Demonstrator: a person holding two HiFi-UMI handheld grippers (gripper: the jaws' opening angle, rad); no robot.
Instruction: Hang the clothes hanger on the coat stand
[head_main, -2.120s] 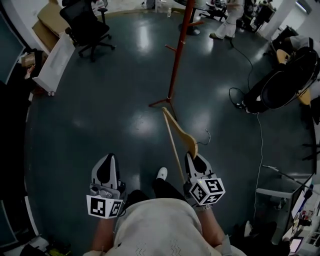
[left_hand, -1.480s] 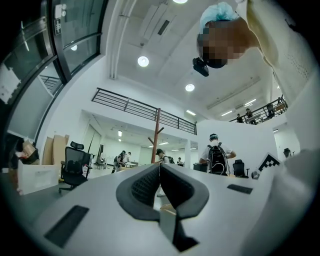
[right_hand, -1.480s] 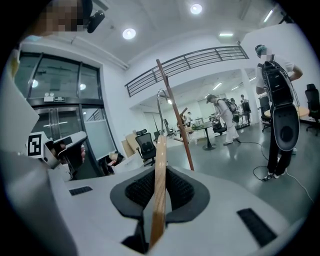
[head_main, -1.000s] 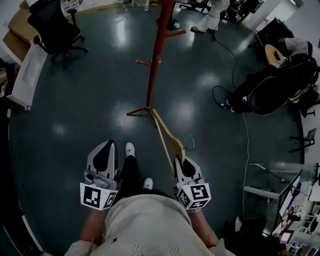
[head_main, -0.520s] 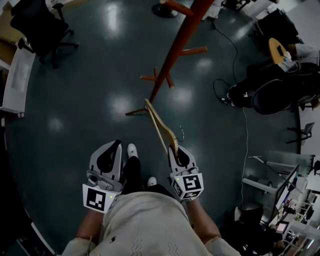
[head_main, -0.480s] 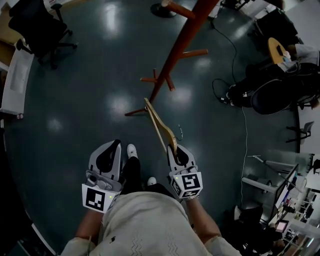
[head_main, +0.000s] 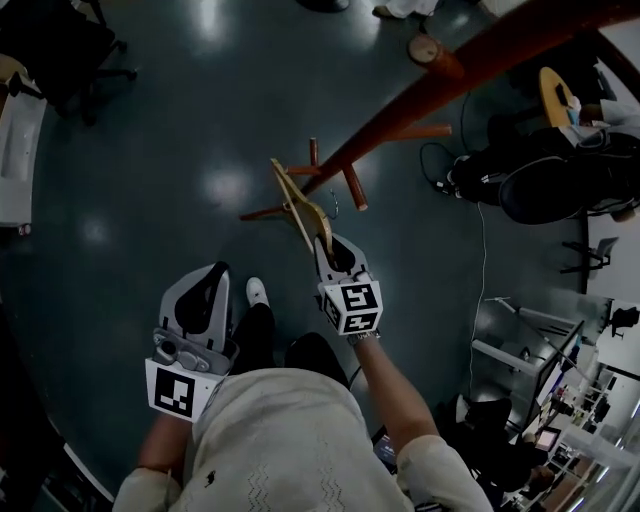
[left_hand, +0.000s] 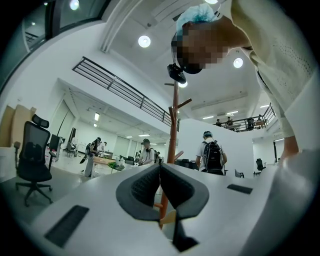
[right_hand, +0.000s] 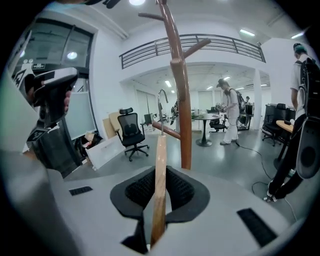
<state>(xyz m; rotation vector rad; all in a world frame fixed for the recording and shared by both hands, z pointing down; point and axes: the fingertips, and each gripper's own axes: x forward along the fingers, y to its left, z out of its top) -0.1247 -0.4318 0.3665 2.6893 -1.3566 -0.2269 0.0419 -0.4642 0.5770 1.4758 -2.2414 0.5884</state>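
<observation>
Closest to me, down by the person's hip, the left gripper (left_hand: 160, 172) is carried level with its jaws pressed together and nothing between them. A little further out, the right gripper (right_hand: 160, 176) tips downward and is clamped on the clothes hanger (head_main: 297, 203), its pads pinching the wooden arm at the end nearest the person. The rest of the hanger reaches away from the jaws over the dark floor (head_main: 150, 150). Its thin wire hook (right_hand: 160, 106) sticks out from the middle, free of everything.

I'd say the hanger is light and stiff, so it will not sag. But the wood looks smooth and the grip sits far from the hook, so it could swivel between the pads if the hook knocks against something. A hold closer to the hook's root would steer it better.

Just beyond stands the coat stand (right_hand: 182, 115), a reddish-brown pole with short pegs (head_main: 352, 188); the hanger is near it but not yet on any peg. Farther back there is an office chair (right_hand: 131, 131) and people (right_hand: 231, 117) walking about.
</observation>
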